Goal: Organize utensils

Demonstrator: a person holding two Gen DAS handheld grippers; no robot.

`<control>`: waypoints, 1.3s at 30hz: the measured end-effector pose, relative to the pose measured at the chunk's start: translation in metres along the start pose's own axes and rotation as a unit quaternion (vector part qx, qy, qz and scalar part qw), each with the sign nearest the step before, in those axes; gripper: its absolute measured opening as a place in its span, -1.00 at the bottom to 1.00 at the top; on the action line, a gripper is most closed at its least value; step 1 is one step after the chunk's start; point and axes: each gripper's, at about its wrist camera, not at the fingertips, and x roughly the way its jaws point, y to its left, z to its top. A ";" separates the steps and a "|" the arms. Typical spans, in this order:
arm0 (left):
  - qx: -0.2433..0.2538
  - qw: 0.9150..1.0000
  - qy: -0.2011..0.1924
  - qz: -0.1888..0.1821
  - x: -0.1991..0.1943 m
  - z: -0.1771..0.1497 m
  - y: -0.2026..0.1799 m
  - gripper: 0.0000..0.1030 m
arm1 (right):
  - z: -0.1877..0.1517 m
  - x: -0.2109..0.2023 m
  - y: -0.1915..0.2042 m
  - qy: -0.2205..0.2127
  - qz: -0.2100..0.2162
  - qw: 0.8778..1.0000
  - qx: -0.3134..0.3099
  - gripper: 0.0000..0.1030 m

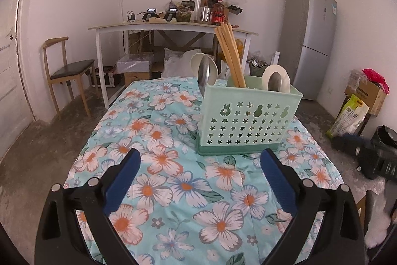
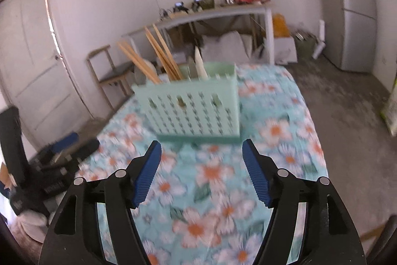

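Note:
A mint green utensil caddy (image 1: pixel 249 119) with star cut-outs stands on the floral tablecloth (image 1: pixel 173 178). It holds wooden chopsticks (image 1: pixel 229 54), a metal spoon (image 1: pixel 207 76) in front of a white spoon on its left, and a white and a metal spoon (image 1: pixel 275 78) on its right. My left gripper (image 1: pixel 201 155) is open and empty, just short of the caddy. In the right wrist view, which is blurred, the caddy (image 2: pixel 196 107) with chopsticks (image 2: pixel 158 54) stands ahead of my open, empty right gripper (image 2: pixel 201 146).
A wooden chair (image 1: pixel 67 71) stands left of the table. A white desk (image 1: pixel 171 27) with clutter is behind. A grey fridge (image 1: pixel 310 41) is at the right. Boxes and bags (image 1: pixel 364 96) lie on the floor. The other gripper (image 2: pixel 64 150) shows at the table's left edge.

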 end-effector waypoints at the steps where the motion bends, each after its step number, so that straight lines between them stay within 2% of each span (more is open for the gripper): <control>1: -0.001 1.000 0.000 0.004 -0.001 0.000 -0.001 0.87 | -0.005 0.000 0.000 0.005 -0.006 1.000 0.000 0.32; 5: -0.006 1.000 0.003 0.017 -0.005 0.002 -0.003 0.89 | -0.024 -0.004 0.000 0.018 -0.026 0.999 0.003 0.39; 10: -0.009 1.000 0.007 0.026 -0.009 0.005 -0.006 0.89 | -0.031 -0.010 -0.004 0.020 -0.041 0.999 0.006 0.51; 23: -0.014 0.997 0.043 0.057 -0.007 0.007 -0.009 0.89 | -0.033 -0.014 -0.008 0.024 -0.067 0.997 0.010 0.69; 27: -0.017 0.997 0.043 0.061 -0.007 0.006 -0.006 0.89 | -0.031 -0.013 -0.008 0.023 -0.067 0.997 0.014 0.72; 31: -0.022 0.996 0.053 0.069 -0.002 0.006 -0.005 0.89 | -0.029 -0.014 -0.008 0.017 -0.088 0.996 0.019 0.81; 39: -0.018 0.994 0.052 0.095 -0.001 0.012 -0.016 0.89 | -0.026 -0.021 -0.010 0.008 -0.106 0.994 0.014 0.83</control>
